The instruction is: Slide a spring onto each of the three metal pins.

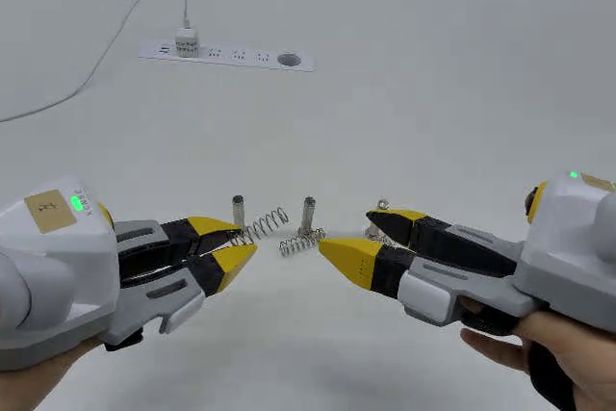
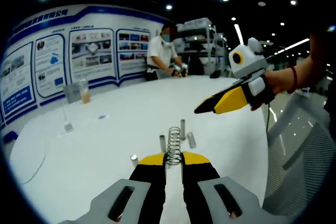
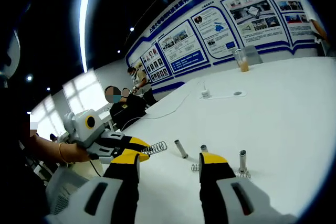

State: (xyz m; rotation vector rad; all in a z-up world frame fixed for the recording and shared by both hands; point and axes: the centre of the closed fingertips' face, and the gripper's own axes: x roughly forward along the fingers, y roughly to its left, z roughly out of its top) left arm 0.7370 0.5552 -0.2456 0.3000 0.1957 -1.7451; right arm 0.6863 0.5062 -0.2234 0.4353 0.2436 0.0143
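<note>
On the left, my left gripper (image 1: pixel 243 240) is pinching one end of a spring (image 1: pixel 262 225), its jaws nearly closed on it. The coil is sticking out toward two o'clock, low over the table (image 1: pixel 404 113). The left pin (image 1: pixel 238 209) is standing upright at twelve o'clock from the tips, so the coil's axis is lying across the pin's, not along it. I'm judging it needs tipping upright over the pin's top. Moving right, the middle pin (image 1: pixel 308 214) is bare, with a second spring (image 1: pixel 300 244) lying at its foot. The right gripper (image 1: pixel 346 231) is hanging wide open and holding nothing, with the third pin (image 1: pixel 382 207) peeking out behind its far jaw.
</note>
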